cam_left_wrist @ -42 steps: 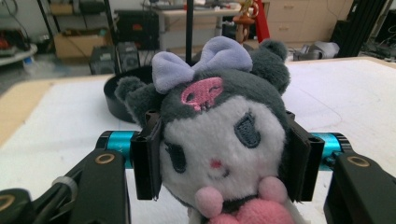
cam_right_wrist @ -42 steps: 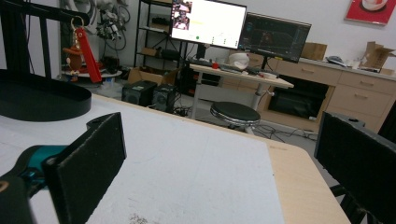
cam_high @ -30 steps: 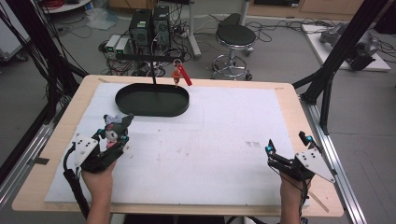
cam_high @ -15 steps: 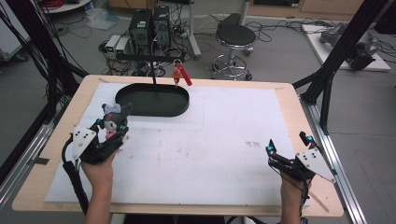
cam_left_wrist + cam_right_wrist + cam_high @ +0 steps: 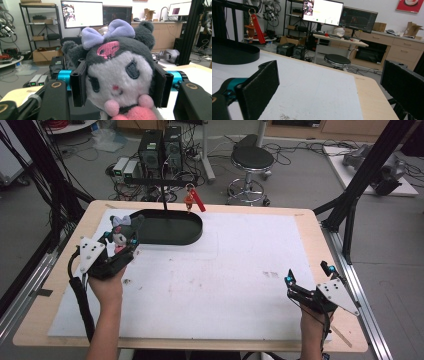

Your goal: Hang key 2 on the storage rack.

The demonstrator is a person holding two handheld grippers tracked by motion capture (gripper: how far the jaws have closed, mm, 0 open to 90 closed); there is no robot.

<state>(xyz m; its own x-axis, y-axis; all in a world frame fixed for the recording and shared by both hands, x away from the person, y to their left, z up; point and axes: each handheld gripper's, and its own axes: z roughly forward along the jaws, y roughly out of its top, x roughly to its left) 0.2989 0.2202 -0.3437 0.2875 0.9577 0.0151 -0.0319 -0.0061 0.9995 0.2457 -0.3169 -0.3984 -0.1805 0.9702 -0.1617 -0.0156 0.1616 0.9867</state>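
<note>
1. Now the left tongs [image 5: 120, 245] are gripping a plush toy [image 5: 121, 232] by the two sides of its head, above the left part of the surface [image 5: 240, 270] and just beside the black oval tray [image 5: 187, 227].
2. Seen in the left gripper view, the toy [image 5: 117, 72] is sitting with its head squeezed between the two black pads [image 5: 78, 85], its face turning toward the camera and its purple bow [image 5: 107, 32] pointing up.
3. The right tongs [image 5: 306, 279] are resting open and empty at the right near corner of the surface, well apart from the toy.
4. I judge the step in hand is carrying the toy to the tray, perhaps toward the stand [image 5: 165, 195] where a red keychain [image 5: 192, 200] is hanging.
5. To do it well, the person should be keeping the squeeze even, because soft plush is slipping easily, and lifting the toy over the tray rim without bumping the stand.
</note>
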